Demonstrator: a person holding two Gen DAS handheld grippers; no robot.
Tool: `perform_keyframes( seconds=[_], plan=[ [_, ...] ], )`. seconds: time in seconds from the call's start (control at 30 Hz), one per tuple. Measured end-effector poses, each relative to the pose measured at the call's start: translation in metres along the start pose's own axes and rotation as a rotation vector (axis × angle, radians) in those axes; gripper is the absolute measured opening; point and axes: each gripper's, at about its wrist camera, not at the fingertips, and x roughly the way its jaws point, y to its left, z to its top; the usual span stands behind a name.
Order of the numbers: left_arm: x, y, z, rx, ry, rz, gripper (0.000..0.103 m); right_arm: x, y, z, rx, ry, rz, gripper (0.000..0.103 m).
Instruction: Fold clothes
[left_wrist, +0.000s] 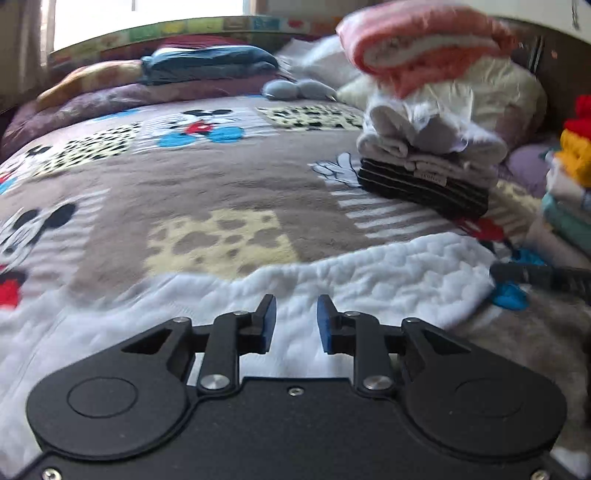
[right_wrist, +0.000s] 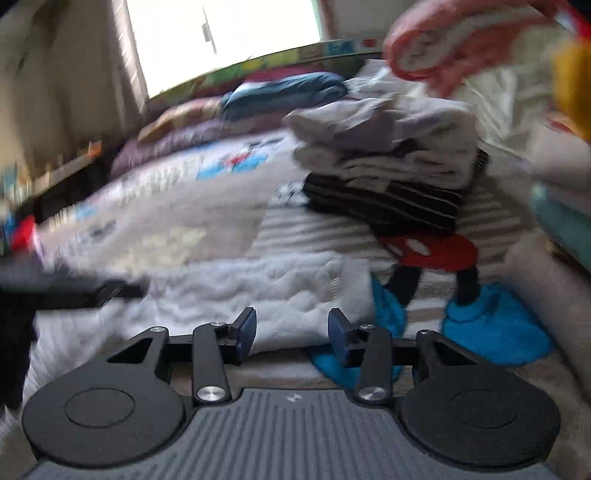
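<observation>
A stack of folded clothes (left_wrist: 424, 162) sits at upper right on the bed (left_wrist: 221, 184). The white quilted garment (left_wrist: 332, 280) lies unfolded below both tongs, left tongs (left_wrist: 295, 319) and right tongs (right_wrist: 291, 332), spread and empty.

A bedroom in a home. A bed (left_wrist: 221, 177) fills the view, covered with a plush brown cartoon-mouse blanket (left_wrist: 207, 184). Pillows (left_wrist: 110, 92) and folded bedding lie along its far edge, under a bright window (right_wrist: 221, 40) with pale curtains (right_wrist: 74, 74). To the right, a stack of folded clothes (left_wrist: 424, 162) sits on the bed, and a white quilted cloth (left_wrist: 351, 280) lies spread across the near side.
</observation>
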Motion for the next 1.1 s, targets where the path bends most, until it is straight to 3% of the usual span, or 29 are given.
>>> perform_keyframes(
  seconds=[0.1, 0.2, 0.3, 0.53, 0.7, 0.93, 1.1],
  plan=[
    [-0.022, -0.005, -0.019, 0.001, 0.016, 0.010, 0.035, -0.008, -0.030, 0.002, 0.159, -0.039, 0.003, 0.045],
    [-0.034, -0.031, -0.032, 0.102, 0.017, 0.023, 0.050, -0.013, -0.055, 0.000, 0.309, -0.054, 0.056, 0.049],
    [-0.038, -0.065, -0.039, 0.239, 0.009, 0.050, 0.051, -0.017, -0.070, -0.004, 0.395, -0.062, 0.101, 0.051],
    [-0.017, -0.138, -0.042, 0.490, -0.025, 0.086, 0.053, -0.032, -0.088, -0.004, 0.444, -0.077, 0.160, 0.055],
    [0.009, -0.181, -0.043, 0.670, -0.057, 0.161, 0.053, -0.039, -0.104, -0.007, 0.485, -0.067, 0.207, 0.060],
    [0.057, -0.217, -0.047, 0.893, -0.028, 0.280, 0.053, -0.043, -0.132, -0.017, 0.631, -0.079, 0.280, 0.066],
    [0.082, -0.234, -0.041, 0.988, -0.033, 0.344, 0.052, -0.045, -0.140, -0.018, 0.677, -0.101, 0.294, 0.066]
  ],
)
